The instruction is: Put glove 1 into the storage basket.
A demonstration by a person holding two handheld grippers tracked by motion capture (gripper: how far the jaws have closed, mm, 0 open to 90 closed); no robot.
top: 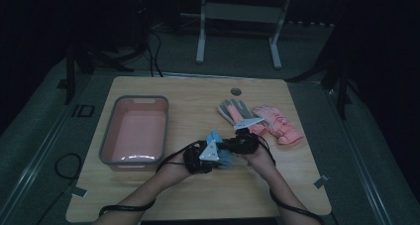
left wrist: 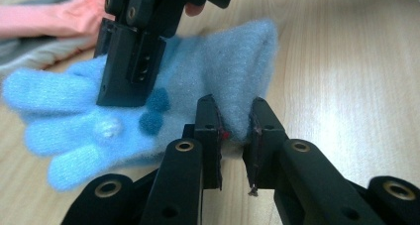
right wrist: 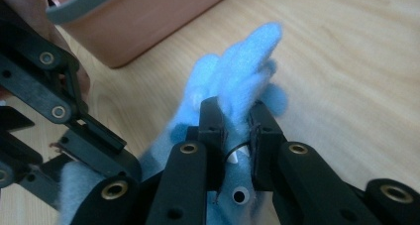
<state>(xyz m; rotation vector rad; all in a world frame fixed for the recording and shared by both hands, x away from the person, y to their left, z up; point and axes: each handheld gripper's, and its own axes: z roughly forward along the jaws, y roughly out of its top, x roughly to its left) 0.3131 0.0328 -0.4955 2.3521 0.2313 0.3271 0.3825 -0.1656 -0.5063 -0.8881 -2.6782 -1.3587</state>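
This looks like a dim lab or recording room rather than a home. A bare wooden table (top: 198, 195) stands on grey carpet (top: 34, 136), with cables (top: 64, 165) trailing and a white metal stand frame (top: 237, 31) behind it.

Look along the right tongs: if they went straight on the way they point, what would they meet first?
The right tongs, shut on the blue glove, point at bare table; the pink tub lies off to one side. Depth is hard to judge.

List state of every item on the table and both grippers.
Fuzzy light-blue knit glove: pinched by both grippers.
Left gripper: shut on the glove's cuff end.
Right gripper: shut on its finger end.
Pink plastic bin with grey rim: upright, empty.
Grey glove and pink glove: lying flat, untouched.
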